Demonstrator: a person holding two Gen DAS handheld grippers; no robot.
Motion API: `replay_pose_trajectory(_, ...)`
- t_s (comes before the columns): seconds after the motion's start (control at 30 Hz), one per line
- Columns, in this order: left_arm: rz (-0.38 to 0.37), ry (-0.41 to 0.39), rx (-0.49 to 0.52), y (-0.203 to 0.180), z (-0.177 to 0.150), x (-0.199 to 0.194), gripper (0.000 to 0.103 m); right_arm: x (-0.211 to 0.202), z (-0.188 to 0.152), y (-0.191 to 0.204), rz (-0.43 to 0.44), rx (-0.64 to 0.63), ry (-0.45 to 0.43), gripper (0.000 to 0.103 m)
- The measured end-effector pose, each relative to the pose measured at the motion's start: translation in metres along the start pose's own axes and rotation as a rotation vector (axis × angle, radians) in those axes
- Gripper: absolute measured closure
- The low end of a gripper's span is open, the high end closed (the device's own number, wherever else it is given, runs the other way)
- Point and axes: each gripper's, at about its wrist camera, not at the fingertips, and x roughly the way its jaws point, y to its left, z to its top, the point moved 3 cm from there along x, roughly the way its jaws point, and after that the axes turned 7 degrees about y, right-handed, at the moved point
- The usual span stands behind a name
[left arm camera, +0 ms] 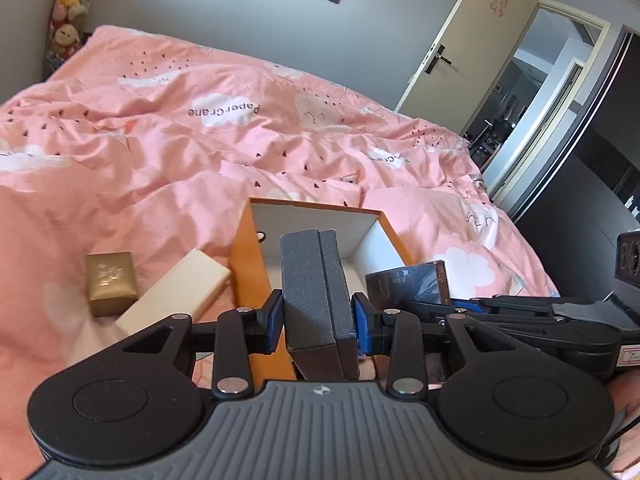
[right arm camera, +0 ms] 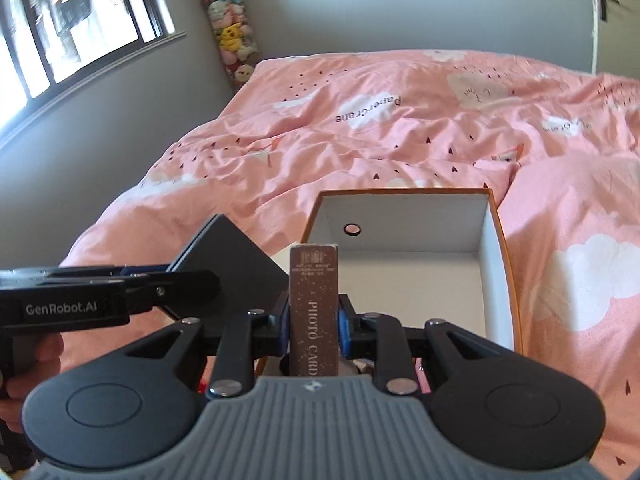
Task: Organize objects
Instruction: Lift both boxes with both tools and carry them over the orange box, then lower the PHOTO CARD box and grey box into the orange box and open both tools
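Orange box (right arm camera: 508, 264) open on pink duvet (right arm camera: 360, 152), left gripper (left arm camera: 319, 322) clamping grey case (left arm camera: 316, 292), right gripper (right arm camera: 314, 326) clamping brown photo-card box (right arm camera: 314, 300).

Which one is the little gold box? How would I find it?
Start at the pink bed cover and find the big orange box with white insides. To its left lies a long cream box, and just left of that sits the gold box. It is the only shiny, cube-shaped one.
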Motion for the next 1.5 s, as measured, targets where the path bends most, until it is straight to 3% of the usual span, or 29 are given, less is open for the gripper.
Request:
replay_pose_trajectory(0.3, 0.018, 0.083, -0.014, 0.007, 0.027, 0.071, 0.062, 0.05, 0.028, -0.059, -0.001, 0.198, 0.042, 0.079)
replay_pose_trajectory(0.47, 0.163, 0.168, 0.051, -0.003, 0.028, 0.115, 0.062, 0.082, 0.037, -0.081, -0.044, 0.228, 0.07, 0.079)
replay_pose_trajectory(0.7, 0.257, 0.262, 0.111, -0.019, 0.016, 0.156, 0.062, 0.117, 0.035, -0.098, -0.041, 0.252, 0.116, 0.079)
replay_pose_trajectory(0.87, 0.322, 0.206, 0.133, -0.023, 0.017, 0.167, 0.062, 0.129, 0.032, -0.104, -0.038, 0.253, 0.137, 0.08)
replay_pose_trajectory(0.97, 0.339, 0.213, 0.155, -0.025, 0.017, 0.169, 0.061, 0.132, 0.03, -0.106, -0.035, 0.259, 0.14, 0.08)
replay_pose_trajectory(1.13, 0.408, 0.353, 0.304, -0.034, 0.009, 0.182, 0.058, 0.132, 0.028, -0.105, -0.042, 0.252, 0.142, 0.079)
replay_pose_trajectory(1.27, 0.392, 0.357, 0.289, -0.033, 0.009, 0.18, 0.054, 0.129, 0.027, -0.102, -0.038, 0.24, 0.141, 0.079)
replay_pose_trajectory(1.5, 0.221, 0.313, 0.176, -0.013, 0.02, 0.143, 0.051, 0.123, 0.029, -0.097, -0.026, 0.228, 0.13, 0.079)
